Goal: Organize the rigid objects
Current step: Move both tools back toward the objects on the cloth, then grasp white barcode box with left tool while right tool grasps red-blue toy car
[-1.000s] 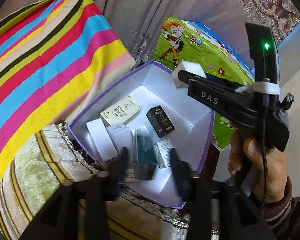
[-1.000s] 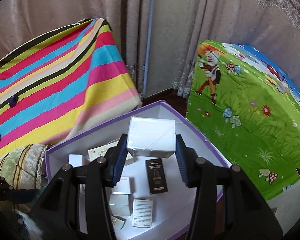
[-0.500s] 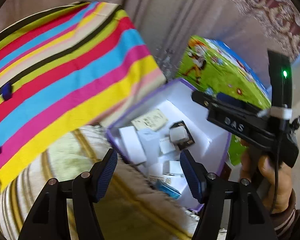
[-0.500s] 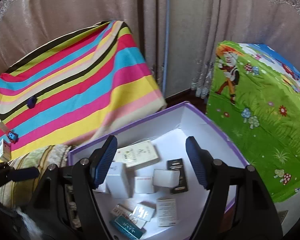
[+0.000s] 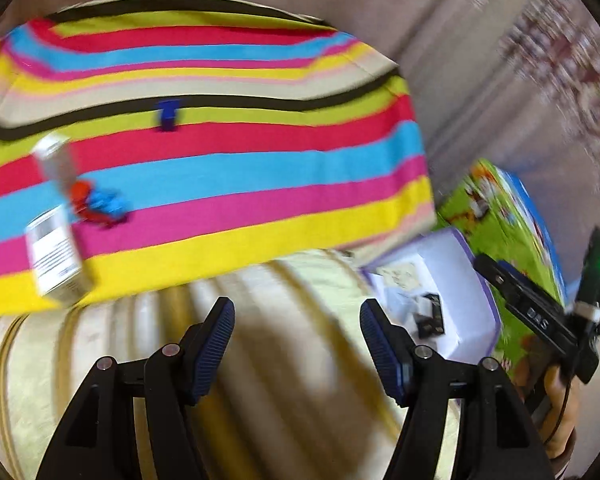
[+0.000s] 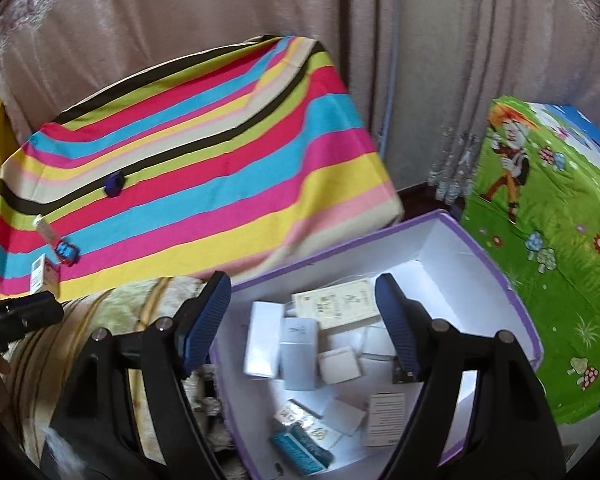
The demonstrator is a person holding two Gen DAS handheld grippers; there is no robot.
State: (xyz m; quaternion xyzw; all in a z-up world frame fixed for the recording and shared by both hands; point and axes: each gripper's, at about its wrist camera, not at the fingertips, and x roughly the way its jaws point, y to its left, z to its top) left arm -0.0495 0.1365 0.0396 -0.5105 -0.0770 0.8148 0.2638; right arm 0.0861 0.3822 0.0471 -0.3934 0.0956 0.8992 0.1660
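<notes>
A purple-rimmed white box holds several small cartons, among them a cream carton, a white cube and a teal pack. My right gripper is open and empty above the box. My left gripper is open and empty over a beige cushion, left of the box. On the striped cloth lie a white carton, a second carton, a red-and-blue toy and a small blue piece.
A green cartoon-print cover lies right of the box. Curtains hang behind. The left view is motion-blurred. The right gripper body and a hand show at the right of the left view.
My right gripper opened and let the white cube drop into the box. My left gripper swung left, away from the box, toward the striped cloth.
</notes>
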